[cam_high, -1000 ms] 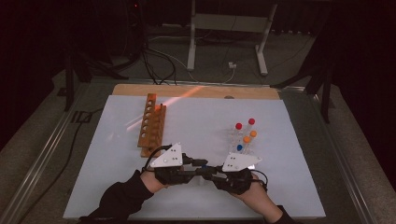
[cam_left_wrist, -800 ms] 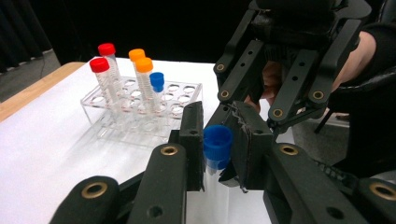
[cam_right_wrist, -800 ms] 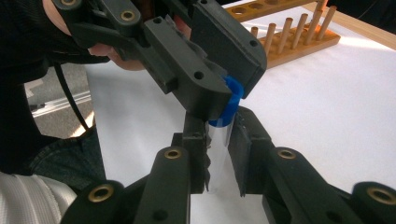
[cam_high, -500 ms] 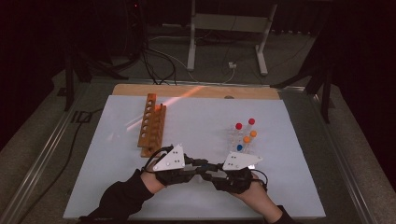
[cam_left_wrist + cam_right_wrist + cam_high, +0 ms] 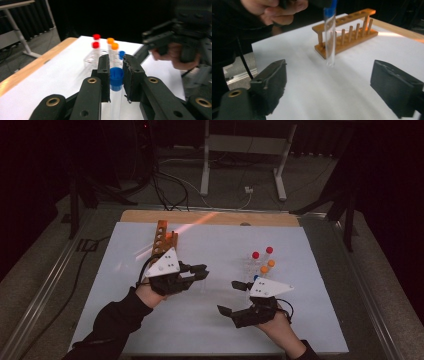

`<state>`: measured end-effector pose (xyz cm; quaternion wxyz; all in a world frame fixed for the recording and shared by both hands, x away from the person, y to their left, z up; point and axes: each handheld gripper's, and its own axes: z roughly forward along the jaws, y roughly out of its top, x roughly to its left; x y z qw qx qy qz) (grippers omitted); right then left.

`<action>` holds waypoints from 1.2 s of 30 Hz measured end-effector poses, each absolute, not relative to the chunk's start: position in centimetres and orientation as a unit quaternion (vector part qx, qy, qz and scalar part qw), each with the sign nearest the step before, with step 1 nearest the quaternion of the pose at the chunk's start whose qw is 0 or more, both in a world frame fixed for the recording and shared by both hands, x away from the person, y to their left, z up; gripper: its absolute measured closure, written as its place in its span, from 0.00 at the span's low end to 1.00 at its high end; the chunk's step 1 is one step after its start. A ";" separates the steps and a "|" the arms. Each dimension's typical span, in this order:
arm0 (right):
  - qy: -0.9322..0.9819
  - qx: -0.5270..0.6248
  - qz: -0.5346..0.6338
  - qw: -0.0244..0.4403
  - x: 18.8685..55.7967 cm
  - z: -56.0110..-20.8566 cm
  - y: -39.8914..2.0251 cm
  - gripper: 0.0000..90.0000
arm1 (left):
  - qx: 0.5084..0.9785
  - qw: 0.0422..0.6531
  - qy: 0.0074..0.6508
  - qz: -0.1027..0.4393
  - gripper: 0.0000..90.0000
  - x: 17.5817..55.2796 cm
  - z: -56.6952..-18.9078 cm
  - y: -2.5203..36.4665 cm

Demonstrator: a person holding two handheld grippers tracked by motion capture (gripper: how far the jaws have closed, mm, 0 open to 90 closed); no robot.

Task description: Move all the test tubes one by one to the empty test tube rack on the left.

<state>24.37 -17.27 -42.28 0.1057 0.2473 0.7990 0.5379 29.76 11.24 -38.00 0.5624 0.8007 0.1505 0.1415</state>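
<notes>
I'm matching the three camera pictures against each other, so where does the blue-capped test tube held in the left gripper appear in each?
High view: hard to make out; it would be at the left gripper tips, left of centre.
Left gripper view: blue-capped test tube at centre, clamped between the jaws.
Right gripper view: top centre, hanging upright before the wooden rack.
Shared landmark: the white table sheet.
</notes>
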 end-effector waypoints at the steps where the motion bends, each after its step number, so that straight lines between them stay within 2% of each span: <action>1: 0.795 0.248 0.543 0.108 24.4 -42.2 -17.4 0.10 | 0.800 0.560 0.155 0.148 0.87 30.1 -37.8 11.5; 4: 0.785 0.244 0.559 0.110 24.3 -42.1 -17.6 0.02 | 0.795 0.561 0.169 0.158 0.87 31.1 -37.1 12.4; 8: 0.780 0.236 0.566 0.119 24.1 -41.8 -17.8 0.00 | 0.787 0.562 0.185 0.175 0.87 32.3 -36.3 13.6; 16: 0.781 0.233 0.564 0.131 23.9 -41.5 -17.9 0.00 | 0.775 0.560 0.215 0.198 0.87 34.7 -35.2 15.2; 36: 0.778 0.227 0.567 0.148 23.8 -41.3 -18.4 0.00 | 0.747 0.546 0.292 0.240 0.87 40.7 -35.5 19.2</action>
